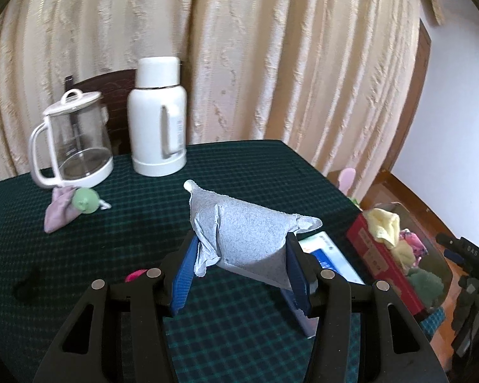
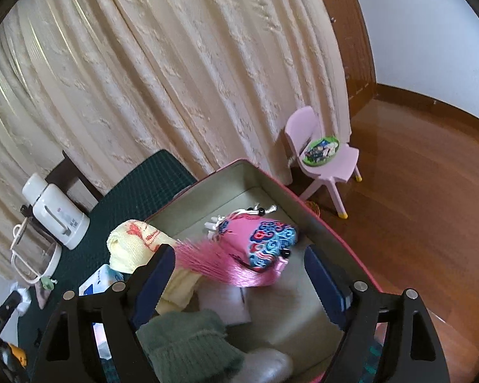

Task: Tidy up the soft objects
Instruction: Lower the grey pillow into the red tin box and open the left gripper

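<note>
My left gripper [image 1: 239, 249] is shut on a grey cloth pouch [image 1: 246, 233] and holds it above the dark green checked table [image 1: 143, 223]. A pink pouch [image 1: 59, 210] with a green ball [image 1: 85, 201] lies at the table's left. A red box [image 1: 380, 258] at the right edge holds a yellow cloth [image 1: 384, 225] and green knit [image 1: 426, 284]. My right gripper [image 2: 239, 265] is open above the box [image 2: 303, 198]. Inside lie a pink embroidered tasselled pouch [image 2: 258, 239], a yellow cloth [image 2: 134, 245] and a green knit piece [image 2: 188, 344].
A glass kettle [image 1: 73, 143] and a white thermos [image 1: 158, 118] stand at the table's back. A blue-white packet [image 1: 329, 255] lies beside the box. Cream curtains hang behind. A small pink chair [image 2: 322, 150] stands on the wooden floor to the right.
</note>
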Motion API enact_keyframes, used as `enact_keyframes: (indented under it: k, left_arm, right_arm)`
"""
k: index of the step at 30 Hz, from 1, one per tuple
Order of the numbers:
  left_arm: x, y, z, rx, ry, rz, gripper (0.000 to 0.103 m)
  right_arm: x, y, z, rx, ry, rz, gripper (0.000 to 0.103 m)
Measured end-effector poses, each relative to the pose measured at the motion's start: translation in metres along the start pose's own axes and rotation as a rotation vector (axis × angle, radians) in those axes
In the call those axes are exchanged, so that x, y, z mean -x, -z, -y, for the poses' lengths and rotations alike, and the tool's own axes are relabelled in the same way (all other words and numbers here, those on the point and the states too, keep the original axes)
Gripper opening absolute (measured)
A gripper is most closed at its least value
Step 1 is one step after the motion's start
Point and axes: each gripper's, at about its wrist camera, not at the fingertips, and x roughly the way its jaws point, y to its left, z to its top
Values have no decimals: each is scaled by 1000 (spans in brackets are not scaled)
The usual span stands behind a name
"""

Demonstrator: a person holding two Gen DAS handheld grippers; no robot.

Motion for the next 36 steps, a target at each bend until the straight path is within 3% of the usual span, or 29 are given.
enact_keyframes:
  k: [16,36]
  left_arm:
    - [-41,-17,96,-129,132,-41,53]
    - [-79,-17,202,-278,333,-97,53]
  right_arm:
    - [51,22,18,101,65,198,87]
    - [57,38,39,40,29,209,87]
